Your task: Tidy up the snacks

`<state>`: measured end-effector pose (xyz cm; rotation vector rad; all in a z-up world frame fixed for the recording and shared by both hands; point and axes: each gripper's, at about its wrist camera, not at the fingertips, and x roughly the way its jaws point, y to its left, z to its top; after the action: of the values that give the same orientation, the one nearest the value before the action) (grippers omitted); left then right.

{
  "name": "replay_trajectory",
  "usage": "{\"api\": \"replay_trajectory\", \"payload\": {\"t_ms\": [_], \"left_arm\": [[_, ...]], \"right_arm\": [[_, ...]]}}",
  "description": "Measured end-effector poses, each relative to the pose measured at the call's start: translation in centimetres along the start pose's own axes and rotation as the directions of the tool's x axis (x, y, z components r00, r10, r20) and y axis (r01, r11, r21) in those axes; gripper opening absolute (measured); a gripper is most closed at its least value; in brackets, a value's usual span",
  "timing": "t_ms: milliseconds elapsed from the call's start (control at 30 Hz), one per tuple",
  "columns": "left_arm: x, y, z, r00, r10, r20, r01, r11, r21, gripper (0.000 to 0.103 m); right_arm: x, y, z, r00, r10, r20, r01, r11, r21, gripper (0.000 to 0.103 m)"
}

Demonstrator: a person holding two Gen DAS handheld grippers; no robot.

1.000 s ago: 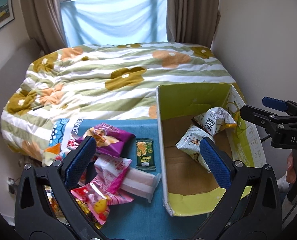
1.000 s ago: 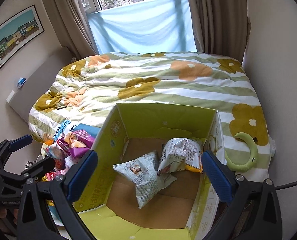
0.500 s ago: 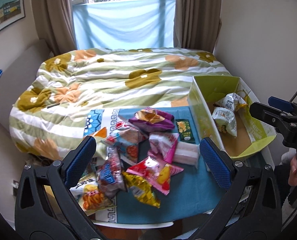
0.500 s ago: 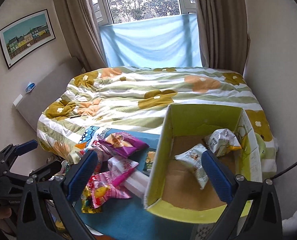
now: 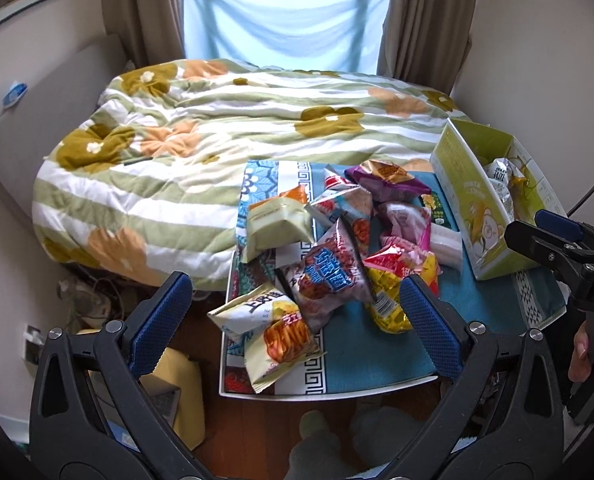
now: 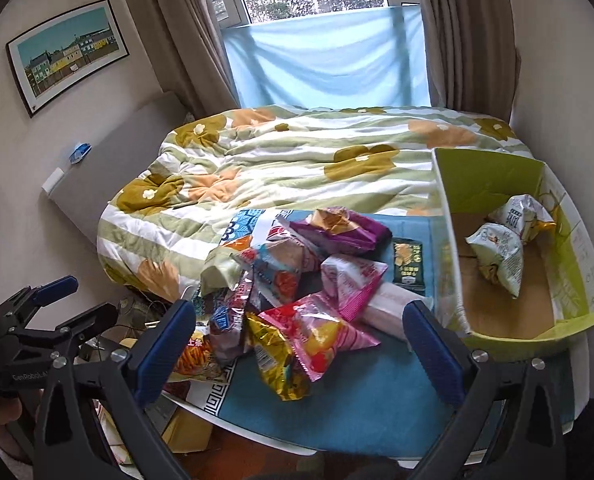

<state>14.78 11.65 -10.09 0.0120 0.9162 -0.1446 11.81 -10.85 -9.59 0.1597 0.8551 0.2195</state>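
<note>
Green-striped, flower-patterned quilt (image 6: 317, 160), teal cloth (image 6: 349, 400), lime-green box (image 6: 493, 176), perhaps purple snack bag (image 6: 349, 228)

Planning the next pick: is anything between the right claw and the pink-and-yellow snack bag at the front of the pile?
Nothing visible. The right claw is open, and the pink-and-yellow snack bag lies on top of the pile, uncovered, between its fingers in the right wrist view.

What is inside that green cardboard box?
The green cardboard box holds two pale crinkled snack bags on its bare brown floor. Its near wall hides the floor's nearest corner, so anything there cannot be seen.
</note>
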Motion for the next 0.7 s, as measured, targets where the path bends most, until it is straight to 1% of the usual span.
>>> {"api": "replay_trajectory", "payload": {"t_ms": [167,333,533,700], "left_arm": [[3.1,1.7,-2.3,0.998,-0.007,-0.065,0.004,0.999,-0.051,0.102],[7.1,3.0,-4.4,0.989,-0.017,-0.144,-0.001,0.992,-0.122,0.102],[11.0,3.8,-5.9,0.981,-0.016,-0.195,-0.020,0.983,-0.182,0.102],[13.1,3.2,-6.5,0.976,-0.001,-0.217,-0.040,0.983,-0.182,0.102]], "right_arm": [[3.3,2.1,-0.1,0.998,0.030,-0.047,-0.033,0.998,-0.049,0.103],[7.8,3.1,0.1,0.992,0.068,-0.105,-0.078,0.993,-0.094,0.103],[12.6,4.1,0.1,0.980,0.095,-0.175,-0.120,0.983,-0.136,0.103],[15.4,5.1,-0.3,0.968,0.105,-0.227,-0.148,0.972,-0.181,0.103]]}}
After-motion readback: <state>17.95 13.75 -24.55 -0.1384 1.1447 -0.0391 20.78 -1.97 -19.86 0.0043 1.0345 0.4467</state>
